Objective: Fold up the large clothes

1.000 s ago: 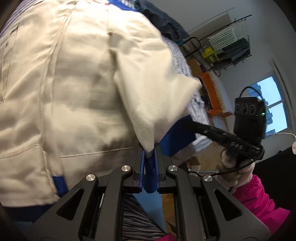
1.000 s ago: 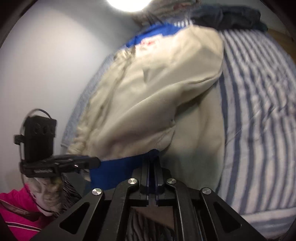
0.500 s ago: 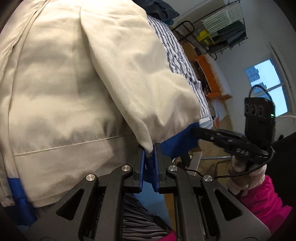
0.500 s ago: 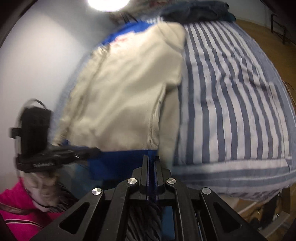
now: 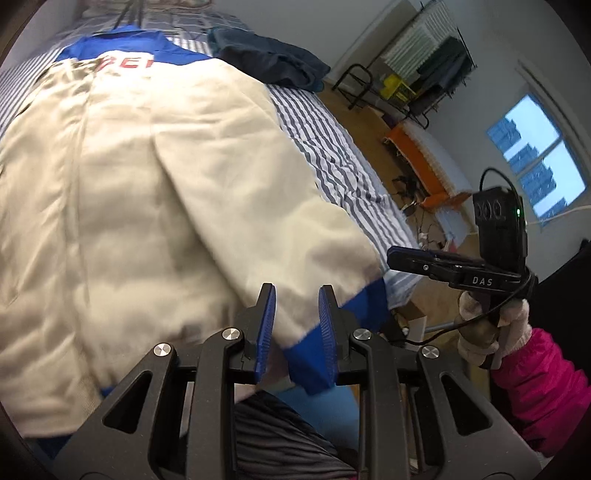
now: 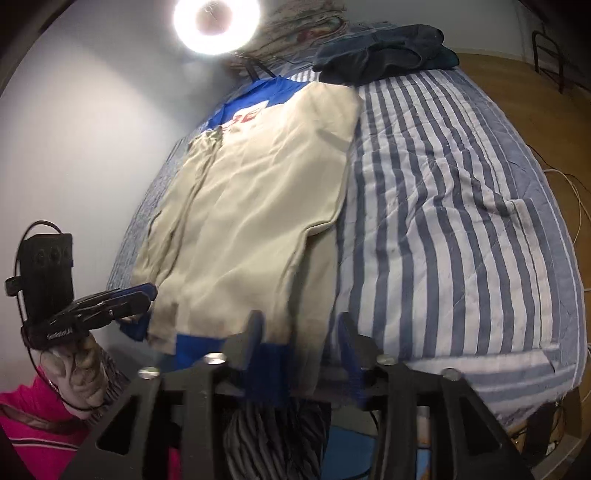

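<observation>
A cream jacket [image 6: 255, 214] with a blue collar, red lettering and blue hem lies flat on the striped bed [image 6: 443, 206]; it also fills the left wrist view [image 5: 147, 192]. My left gripper [image 5: 297, 299] is open over the blue hem [image 5: 364, 302] at the near bed edge. My right gripper [image 6: 301, 326] is open, its jaws either side of the hem [image 6: 266, 360]. Each gripper shows in the other's view: the right one [image 5: 417, 258] and the left one [image 6: 140, 295].
A dark blue garment pile lies at the bed's far end [image 6: 384, 48] [image 5: 269, 59]. A bright ring lamp [image 6: 216, 22] stands by the grey wall. A clothes rack [image 5: 424, 62], orange mat [image 5: 417, 162] and window [image 5: 535, 155] lie right of the bed on wooden floor.
Both grippers lowered the jacket onto the bed and opened, letting go of the hem. The jacket now lies flat with its sleeve folded in.
</observation>
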